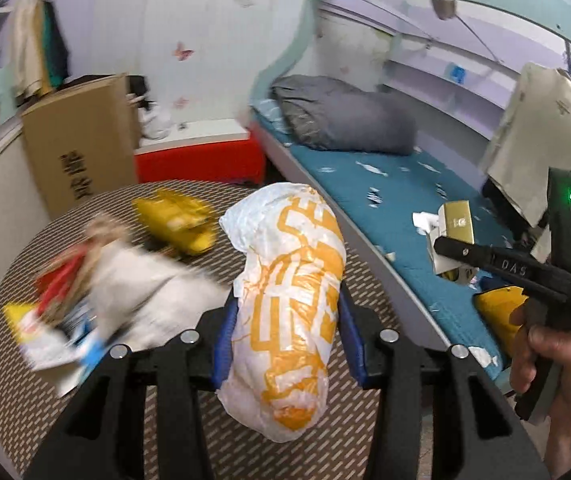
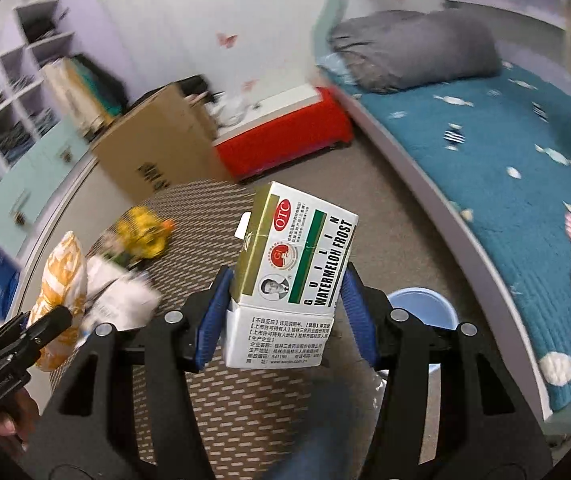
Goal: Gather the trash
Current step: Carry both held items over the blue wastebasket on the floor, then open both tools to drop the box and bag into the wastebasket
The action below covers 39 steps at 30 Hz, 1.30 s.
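Item 1. Left gripper [image 1: 285,332], black frame with blue pads: clenched on a crumpled white plastic bag printed in orange [image 1: 289,300]. The bag is standing between the pads, bulging above and below them, lifted clear of the surface.

Item 2. Right gripper [image 2: 285,308], same build: gripping a white, gold and green cardboard medicine box lettered "WATERMELON FROST" [image 2: 289,272]. The box is sitting upright between the pads, tilted slightly, its flap open at the top.

Item 3. Round table with a brown woven dotted top [image 1: 189,408]: lying below and ahead of both grippers.

Item 4. Blurred heap of white paper and red and blue wrappers [image 1: 97,296]: resting on the table, left of the left gripper.

Item 5. Yellow crumpled packet [image 1: 177,220]: lying on the table beyond the left gripper, to its left.

Item 6. Pale blue round plastic bin [image 2: 425,308]: standing on the floor just right of the right gripper, partly hidden behind its finger.

Item 7. Bed with a teal patterned cover [image 2: 505,160]: running along the right of both grippers, a grey pillow [image 1: 345,120] lying at its far end.

Item 8. Brown cardboard carton [image 1: 81,144]: standing beyond the table, far left.
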### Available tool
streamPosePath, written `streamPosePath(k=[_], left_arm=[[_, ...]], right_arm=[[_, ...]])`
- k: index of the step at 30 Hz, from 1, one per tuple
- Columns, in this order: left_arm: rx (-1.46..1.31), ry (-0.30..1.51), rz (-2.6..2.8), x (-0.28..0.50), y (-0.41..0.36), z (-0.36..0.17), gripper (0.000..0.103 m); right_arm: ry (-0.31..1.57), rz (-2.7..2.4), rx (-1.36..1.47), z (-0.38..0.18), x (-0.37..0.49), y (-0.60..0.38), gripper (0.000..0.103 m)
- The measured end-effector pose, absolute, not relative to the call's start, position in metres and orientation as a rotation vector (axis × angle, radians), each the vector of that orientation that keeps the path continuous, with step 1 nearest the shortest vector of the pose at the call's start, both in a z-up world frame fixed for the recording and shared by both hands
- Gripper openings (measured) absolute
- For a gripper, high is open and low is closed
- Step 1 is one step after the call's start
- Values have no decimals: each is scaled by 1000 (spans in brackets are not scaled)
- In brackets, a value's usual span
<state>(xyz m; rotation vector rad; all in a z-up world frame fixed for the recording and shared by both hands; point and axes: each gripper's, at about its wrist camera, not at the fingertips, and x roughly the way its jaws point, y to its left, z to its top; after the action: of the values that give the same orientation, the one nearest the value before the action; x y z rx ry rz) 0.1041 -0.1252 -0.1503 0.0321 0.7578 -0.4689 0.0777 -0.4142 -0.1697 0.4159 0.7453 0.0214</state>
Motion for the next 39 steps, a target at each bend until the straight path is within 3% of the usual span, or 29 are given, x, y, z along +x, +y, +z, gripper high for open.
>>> streamPosePath(k=[9, 19, 23, 25, 33, 36, 37, 38, 39], left_arm=[[95, 847, -606, 150, -234, -168, 44], [215, 1034, -678, 187, -344, -229, 45], [267, 1129, -677, 201, -376, -262, 45], [303, 1180, -668, 207, -392, -280, 45], [419, 1305, -643, 220, -428, -326, 46], [484, 1308, -648, 222, -440, -334, 64], [501, 1314, -642, 223, -445, -339, 81], [507, 1312, -638, 225, -448, -341, 88], [507, 1301, -630, 225, -447, -341, 88]], right_arm=[[897, -146, 588, -266, 101, -517, 54], [1057, -197, 798, -389, 134, -575, 55], [1077, -194, 891, -424, 145, -590, 63], [1083, -185, 950, -436, 149, -599, 82], [953, -289, 1040, -418, 107, -633, 89], [900, -308, 1028, -399, 88, -643, 93], [889, -311, 1019, -394, 83, -645, 96], [878, -316, 1010, -389, 79, -645, 96], [861, -321, 1001, -381, 75, -646, 97]])
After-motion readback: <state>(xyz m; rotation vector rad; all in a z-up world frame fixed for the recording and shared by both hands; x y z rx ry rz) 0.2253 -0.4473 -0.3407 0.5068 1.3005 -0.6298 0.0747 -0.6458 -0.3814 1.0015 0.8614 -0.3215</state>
